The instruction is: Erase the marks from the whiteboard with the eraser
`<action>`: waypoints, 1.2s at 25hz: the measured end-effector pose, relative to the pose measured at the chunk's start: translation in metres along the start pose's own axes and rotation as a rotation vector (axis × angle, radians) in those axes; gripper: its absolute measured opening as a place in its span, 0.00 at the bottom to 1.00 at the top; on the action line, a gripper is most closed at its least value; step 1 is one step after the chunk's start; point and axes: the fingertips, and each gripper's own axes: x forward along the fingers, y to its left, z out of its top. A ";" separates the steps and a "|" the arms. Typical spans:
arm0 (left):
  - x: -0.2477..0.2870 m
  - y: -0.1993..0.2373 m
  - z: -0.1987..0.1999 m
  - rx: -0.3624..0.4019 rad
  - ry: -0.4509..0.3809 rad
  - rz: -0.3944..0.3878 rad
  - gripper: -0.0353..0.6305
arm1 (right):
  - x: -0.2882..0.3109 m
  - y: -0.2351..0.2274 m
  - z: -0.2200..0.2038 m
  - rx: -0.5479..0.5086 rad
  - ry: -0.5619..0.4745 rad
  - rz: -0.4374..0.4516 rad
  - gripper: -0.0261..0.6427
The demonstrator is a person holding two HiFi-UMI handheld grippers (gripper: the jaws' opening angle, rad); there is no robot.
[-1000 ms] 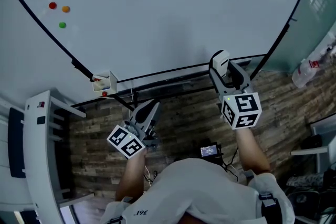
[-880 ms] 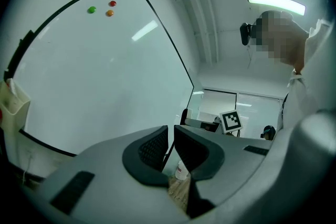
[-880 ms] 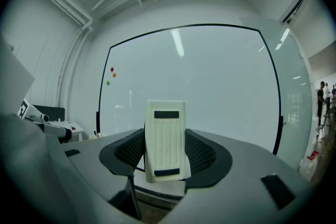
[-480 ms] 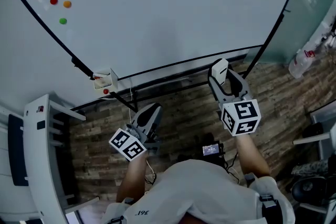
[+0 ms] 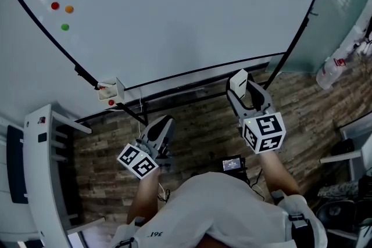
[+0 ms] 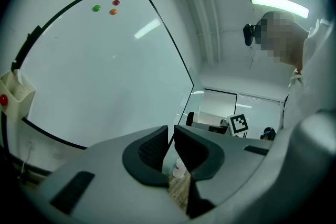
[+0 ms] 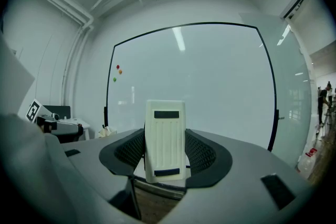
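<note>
Head view: one large glossy white whiteboard (image 5: 174, 9) shows no pen marks I can find, only a red magnet (image 5: 54, 6), an orange magnet (image 5: 69, 9) and a green magnet (image 5: 64, 27); the right gripper (image 5: 244, 90) hangs near its lower edge. Left gripper view: the left gripper (image 6: 170, 139) has fingers almost together, empty. Right gripper view: fingers clamp the single cream ribbed plastic eraser (image 7: 165, 139); wiping seems done or unstarted, so next means finding a mark and pressing the eraser flat
</note>
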 end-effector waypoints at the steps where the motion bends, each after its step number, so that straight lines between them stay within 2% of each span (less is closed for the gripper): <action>1: 0.003 -0.002 -0.001 -0.001 -0.002 0.004 0.12 | 0.000 -0.003 0.000 -0.004 0.003 0.009 0.41; 15: 0.029 -0.029 -0.031 -0.026 0.020 0.044 0.12 | -0.009 -0.035 -0.021 -0.001 0.050 0.077 0.41; 30: 0.040 -0.047 -0.045 -0.036 0.043 0.019 0.12 | -0.016 -0.040 -0.038 0.035 0.078 0.111 0.41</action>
